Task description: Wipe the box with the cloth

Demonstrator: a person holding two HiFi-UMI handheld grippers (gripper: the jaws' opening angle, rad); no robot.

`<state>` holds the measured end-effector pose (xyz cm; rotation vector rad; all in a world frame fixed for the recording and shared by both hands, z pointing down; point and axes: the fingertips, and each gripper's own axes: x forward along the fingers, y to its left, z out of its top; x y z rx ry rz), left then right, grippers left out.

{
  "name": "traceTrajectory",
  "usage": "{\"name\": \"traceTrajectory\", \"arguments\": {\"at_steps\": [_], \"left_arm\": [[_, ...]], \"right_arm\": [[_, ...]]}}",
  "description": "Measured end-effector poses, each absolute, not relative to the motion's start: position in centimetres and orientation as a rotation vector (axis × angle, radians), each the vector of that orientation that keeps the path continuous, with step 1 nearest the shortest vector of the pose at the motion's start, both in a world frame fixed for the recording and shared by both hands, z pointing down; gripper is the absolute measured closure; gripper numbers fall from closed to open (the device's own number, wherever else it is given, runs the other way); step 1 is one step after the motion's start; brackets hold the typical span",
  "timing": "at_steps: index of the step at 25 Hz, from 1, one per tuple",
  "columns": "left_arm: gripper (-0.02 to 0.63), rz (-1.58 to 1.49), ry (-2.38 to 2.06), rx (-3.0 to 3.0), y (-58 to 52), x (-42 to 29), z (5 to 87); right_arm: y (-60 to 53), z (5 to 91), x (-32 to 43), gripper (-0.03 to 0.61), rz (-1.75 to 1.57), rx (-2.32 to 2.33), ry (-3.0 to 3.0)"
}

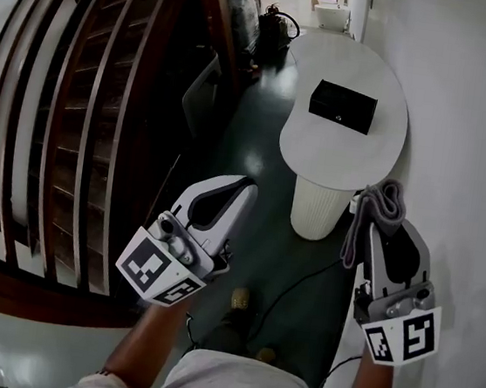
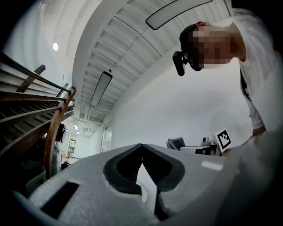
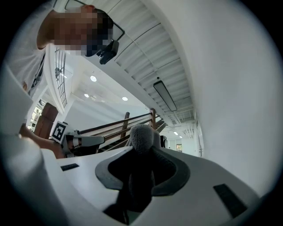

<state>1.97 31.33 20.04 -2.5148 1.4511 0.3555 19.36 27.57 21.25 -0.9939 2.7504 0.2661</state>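
Note:
A black box [image 1: 343,105] lies on a white oval table [image 1: 303,135] ahead of me in the head view. My right gripper [image 1: 387,217] is shut on a grey cloth [image 1: 372,215], which is bunched at its tip and hangs down its left side; the right gripper view shows the grey cloth [image 3: 142,140] sticking up between the jaws of the right gripper [image 3: 142,152]. My left gripper [image 1: 246,185] is shut with nothing in it, its jaw tips meeting in the left gripper view [image 2: 142,145]. Both grippers are held short of the table, apart from the box.
A wooden staircase with a dark railing [image 1: 96,100] runs along the left. A white wall [image 1: 471,129] stands on the right. The table rests on a white ribbed pedestal [image 1: 318,209]. A black cable [image 1: 298,283] trails across the dark floor by my feet. Clutter [image 1: 273,21] stands beyond the table.

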Motion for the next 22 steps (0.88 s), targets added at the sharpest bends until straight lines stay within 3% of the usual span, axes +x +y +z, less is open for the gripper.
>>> {"name": "traceTrajectory", "arguments": {"at_steps": [22], "left_arm": [[0.598, 0.375, 1.273, -2.605, 16.1, -12.1, 20.6]], "right_arm": [[14.7, 19.8, 6.9, 0.479, 0.354, -1.233, 2.687]]}}
